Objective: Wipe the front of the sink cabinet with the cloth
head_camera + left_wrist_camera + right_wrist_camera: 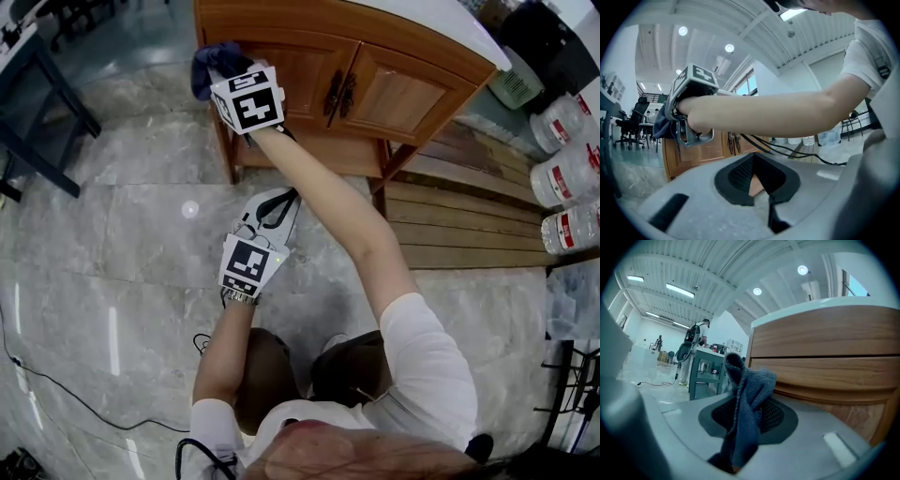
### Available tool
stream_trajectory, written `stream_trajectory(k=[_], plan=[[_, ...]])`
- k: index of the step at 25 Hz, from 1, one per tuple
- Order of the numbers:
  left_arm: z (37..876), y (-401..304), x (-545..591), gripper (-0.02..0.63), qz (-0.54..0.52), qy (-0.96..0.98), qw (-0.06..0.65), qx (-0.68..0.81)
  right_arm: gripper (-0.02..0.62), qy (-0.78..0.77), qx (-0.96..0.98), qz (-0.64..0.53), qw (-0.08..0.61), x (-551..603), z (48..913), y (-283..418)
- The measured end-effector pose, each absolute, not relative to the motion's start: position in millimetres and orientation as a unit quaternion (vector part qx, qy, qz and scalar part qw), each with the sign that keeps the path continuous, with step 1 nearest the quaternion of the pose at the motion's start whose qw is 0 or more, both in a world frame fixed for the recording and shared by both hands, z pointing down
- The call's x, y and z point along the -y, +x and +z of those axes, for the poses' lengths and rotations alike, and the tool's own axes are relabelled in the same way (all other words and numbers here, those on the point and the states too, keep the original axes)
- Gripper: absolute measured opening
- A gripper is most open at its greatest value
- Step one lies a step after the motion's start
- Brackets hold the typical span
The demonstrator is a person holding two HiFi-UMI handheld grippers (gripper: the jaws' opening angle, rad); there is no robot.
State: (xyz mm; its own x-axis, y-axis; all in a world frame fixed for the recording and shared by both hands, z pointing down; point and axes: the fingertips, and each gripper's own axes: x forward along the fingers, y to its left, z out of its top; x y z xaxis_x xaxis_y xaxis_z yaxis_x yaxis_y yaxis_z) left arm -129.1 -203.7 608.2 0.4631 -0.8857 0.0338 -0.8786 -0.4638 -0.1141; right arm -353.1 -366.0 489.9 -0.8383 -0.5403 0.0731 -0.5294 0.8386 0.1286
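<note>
The right gripper (pixel 746 420) is clamped on a dark blue cloth (pixel 751 383), which bunches up out of its closed jaws. In the head view the cloth sits at the upper left corner of the wooden cabinet (pixel 403 94) front, beside the left door. Whether it presses on the wood I cannot tell. The right arm (pixel 328 202) is stretched forward. The left gripper (pixel 757 176) is lower, well apart from the cabinet over the marble floor (pixel 131 244) — its jaws are together and hold nothing, pointing toward the doors' dark handles (pixel 339 94).
</note>
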Motion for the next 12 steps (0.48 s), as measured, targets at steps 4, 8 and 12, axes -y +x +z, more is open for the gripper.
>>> stream_trajectory(k=[4, 8, 12], plan=[[610.1, -115.5, 202.6, 0.002, -0.063, -0.864, 0.051, -0.498, 0.114, 0.292, 0.953, -0.060, 0.049, 372.4, 491.1, -354.2], [606.8, -116.8, 201.5, 0.002, -0.057, -0.862, 0.050, -0.501, 0.119, 0.305, 0.950, -0.048, 0.051, 382.6, 495.0, -339.6], [603.2, -114.0, 199.8, 0.002, -0.054, -0.868, 0.059, -0.491, 0.114, 0.310, 0.946, -0.063, 0.065, 390.4, 494.2, -323.0]])
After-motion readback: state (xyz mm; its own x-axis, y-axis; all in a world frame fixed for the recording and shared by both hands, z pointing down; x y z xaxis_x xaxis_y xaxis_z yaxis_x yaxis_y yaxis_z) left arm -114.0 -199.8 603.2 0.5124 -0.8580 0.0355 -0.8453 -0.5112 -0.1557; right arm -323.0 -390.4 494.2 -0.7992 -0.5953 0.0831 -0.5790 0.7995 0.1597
